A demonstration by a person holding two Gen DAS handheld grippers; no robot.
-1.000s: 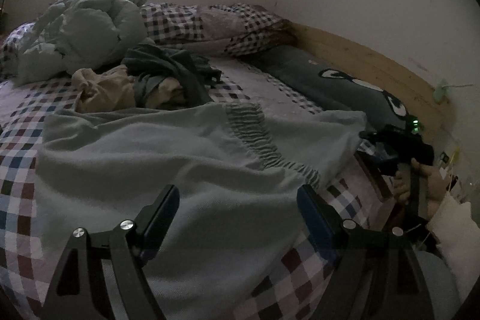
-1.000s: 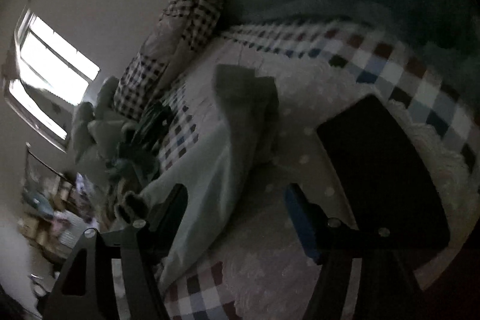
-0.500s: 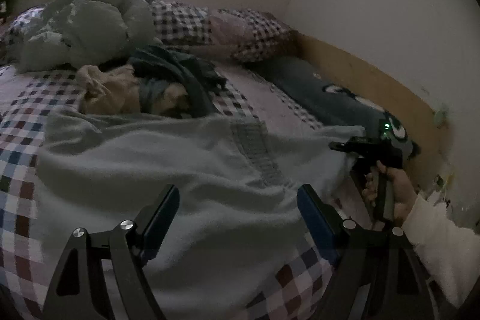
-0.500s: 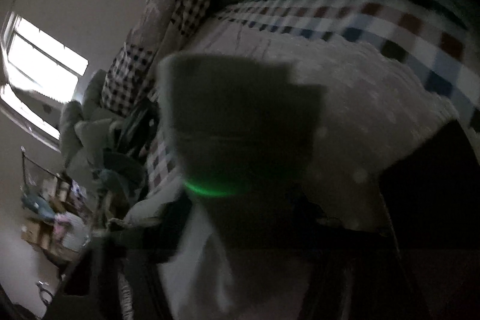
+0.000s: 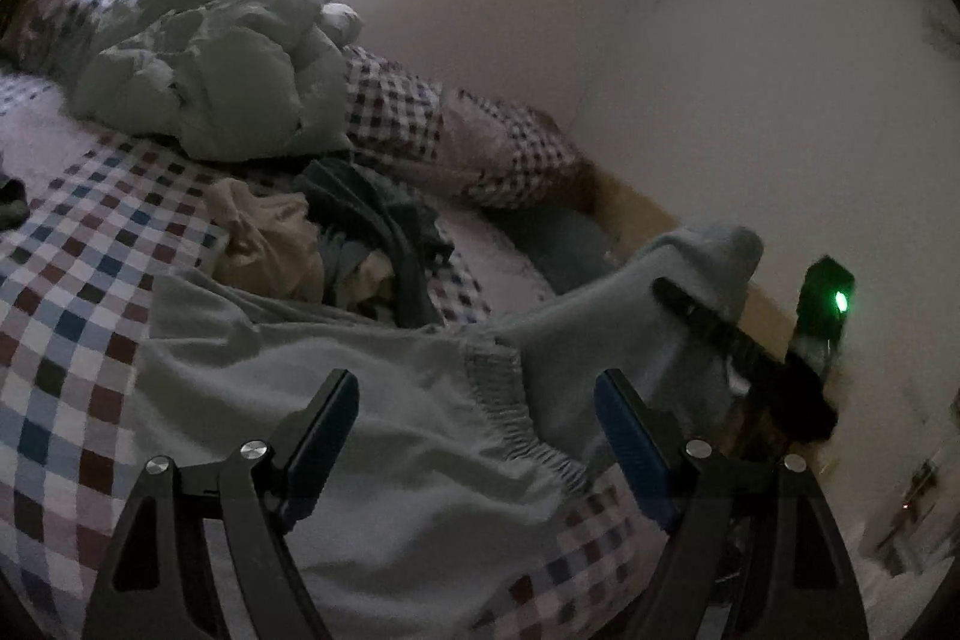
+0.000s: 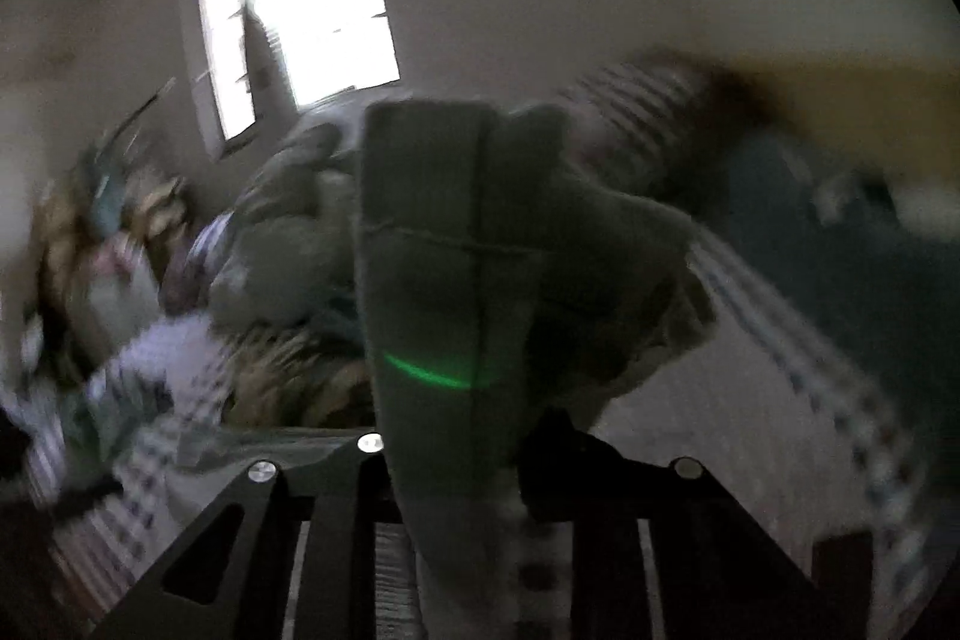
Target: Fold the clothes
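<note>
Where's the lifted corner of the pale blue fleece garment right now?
In the left wrist view it is raised at right, clamped in the right gripper, above the checked bedsheet and near the wooden bed rail; the rest lies spread before the open left gripper.

The pale blue garment (image 5: 384, 436) is looking like soft, matt fleecy cloth with a ribbed elastic band. The bed (image 5: 72, 280) is wearing matt checked cotton. The left claw (image 5: 474, 436) is showing matt black plastic, blue pads and shiny metal screws.
</note>
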